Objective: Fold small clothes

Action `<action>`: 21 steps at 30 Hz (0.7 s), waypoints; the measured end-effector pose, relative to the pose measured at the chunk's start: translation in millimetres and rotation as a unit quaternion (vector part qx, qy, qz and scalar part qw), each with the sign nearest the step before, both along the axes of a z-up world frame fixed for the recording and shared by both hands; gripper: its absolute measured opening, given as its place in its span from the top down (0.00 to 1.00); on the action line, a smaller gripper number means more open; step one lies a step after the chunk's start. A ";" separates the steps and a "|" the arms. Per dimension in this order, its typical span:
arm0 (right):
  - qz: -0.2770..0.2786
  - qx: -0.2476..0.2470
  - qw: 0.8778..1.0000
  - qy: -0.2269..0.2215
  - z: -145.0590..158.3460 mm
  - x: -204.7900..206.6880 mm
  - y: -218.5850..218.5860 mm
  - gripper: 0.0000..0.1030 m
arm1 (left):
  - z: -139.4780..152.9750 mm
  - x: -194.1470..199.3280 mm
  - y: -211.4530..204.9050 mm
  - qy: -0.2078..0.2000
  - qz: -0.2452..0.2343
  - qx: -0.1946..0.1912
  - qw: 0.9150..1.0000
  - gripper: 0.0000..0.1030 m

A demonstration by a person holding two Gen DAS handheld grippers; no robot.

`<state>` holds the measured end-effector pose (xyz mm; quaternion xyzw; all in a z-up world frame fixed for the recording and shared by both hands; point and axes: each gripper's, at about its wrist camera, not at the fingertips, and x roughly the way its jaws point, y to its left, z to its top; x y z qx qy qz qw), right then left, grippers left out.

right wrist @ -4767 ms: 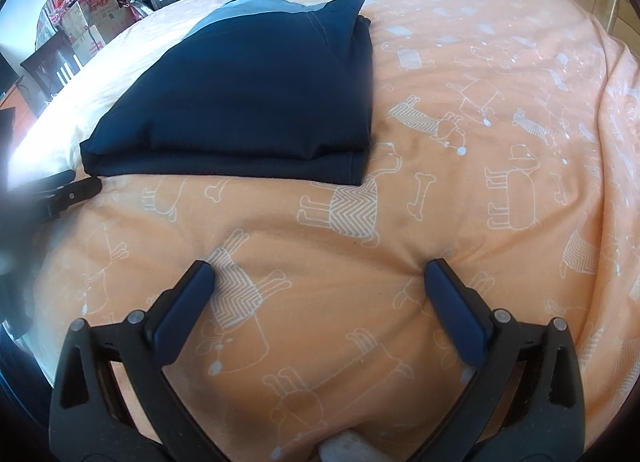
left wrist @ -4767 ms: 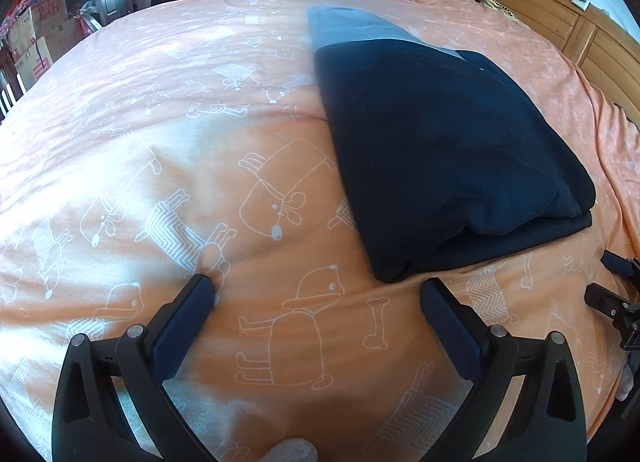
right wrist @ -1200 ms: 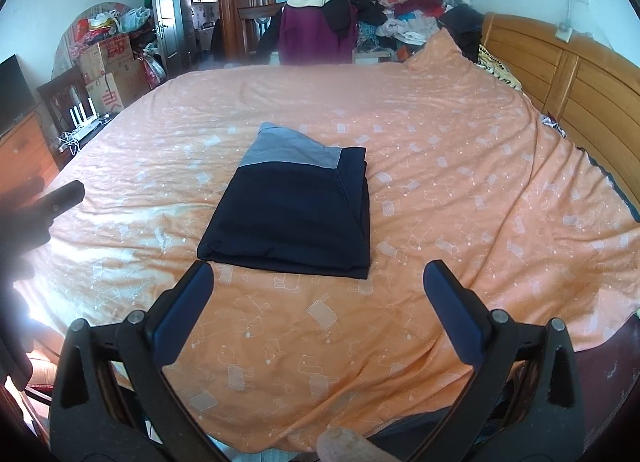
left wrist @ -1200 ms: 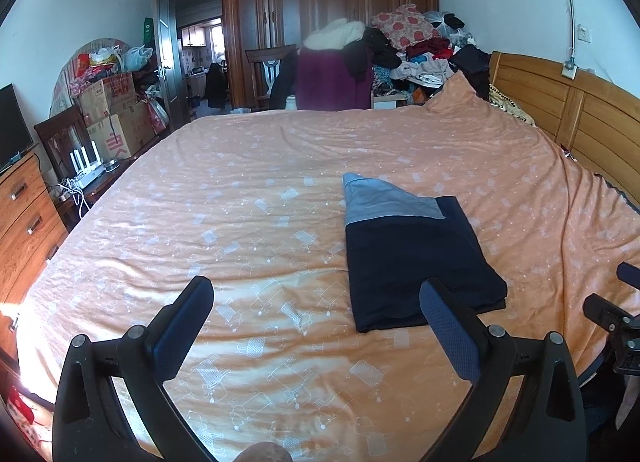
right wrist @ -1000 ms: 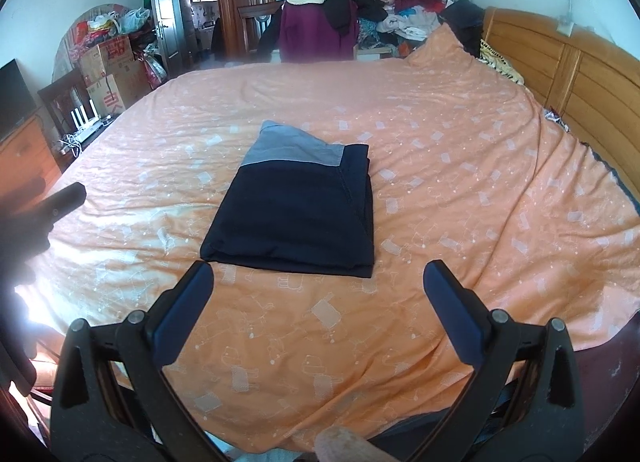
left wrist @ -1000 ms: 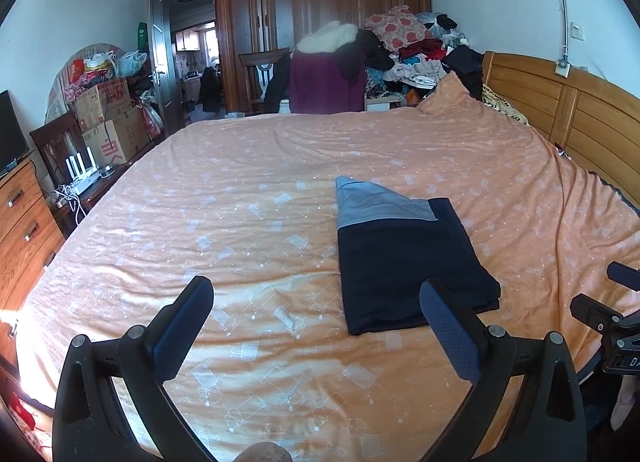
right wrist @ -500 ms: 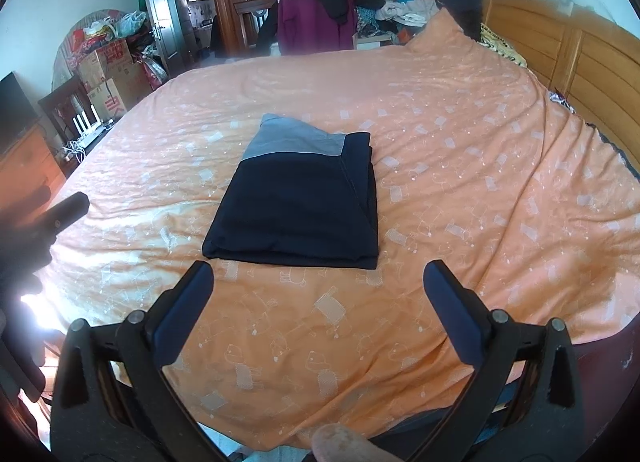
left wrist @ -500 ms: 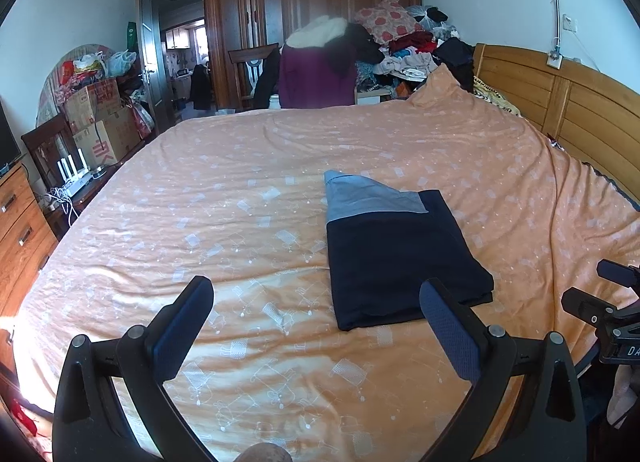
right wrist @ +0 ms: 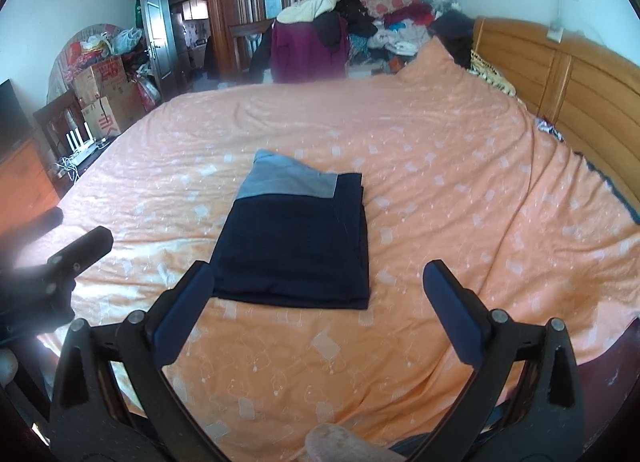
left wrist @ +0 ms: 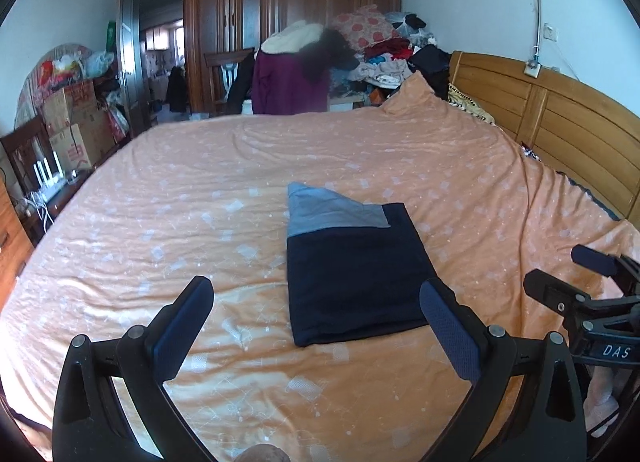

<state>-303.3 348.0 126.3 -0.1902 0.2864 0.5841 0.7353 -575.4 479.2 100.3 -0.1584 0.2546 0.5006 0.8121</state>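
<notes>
A dark navy garment with a grey-blue band (left wrist: pixel 352 274) lies folded into a flat rectangle on the orange bedspread (left wrist: pixel 200 190). The right wrist view shows the same garment (right wrist: pixel 296 246) in the middle of the bed. My left gripper (left wrist: pixel 316 326) is held back above the near edge of the bed, open and empty. The right gripper (right wrist: pixel 316 314) is also open with nothing between its fingers, well short of the garment. Each gripper shows at the edge of the other's view, the right gripper (left wrist: pixel 592 294) and the left gripper (right wrist: pixel 60 266).
A wooden headboard (left wrist: pixel 560 134) runs along the right side. Piled clothes and a purple coat on a chair (left wrist: pixel 292 82) stand beyond the far edge, before a wooden wardrobe (left wrist: pixel 292 2). Cardboard boxes (left wrist: pixel 76 130) and a dresser sit at the left by an open door.
Both grippers have pulled up and back from the bedspread, so the whole bed and room show. The folded garment has stayed in place, and both grippers remain open.
</notes>
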 end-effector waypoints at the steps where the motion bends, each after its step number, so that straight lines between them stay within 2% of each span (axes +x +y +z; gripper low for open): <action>1: 0.002 0.001 1.000 0.002 0.5 -0.1 0.0 0.00 | 2.2 0.4 -2.1 0.004 0.004 0.008 1.000 0.00; 4: 0.007 0.001 1.000 0.010 -0.9 -0.4 1.3 0.00 | 6.5 -3.0 -4.3 0.007 0.021 0.020 1.000 0.00; 11: 0.014 -0.004 0.999 0.033 -5.3 0.8 7.1 0.00 | 4.7 -3.4 -2.1 0.010 0.018 0.014 1.000 0.00; 19: 0.006 0.010 1.000 0.001 1.6 -3.4 6.5 0.00 | 2.8 1.4 -4.2 0.018 0.012 0.014 1.000 0.00; 21: 0.005 0.014 1.000 -0.009 3.4 -5.6 5.0 0.00 | 3.2 0.9 -3.6 0.006 0.008 0.011 1.000 0.00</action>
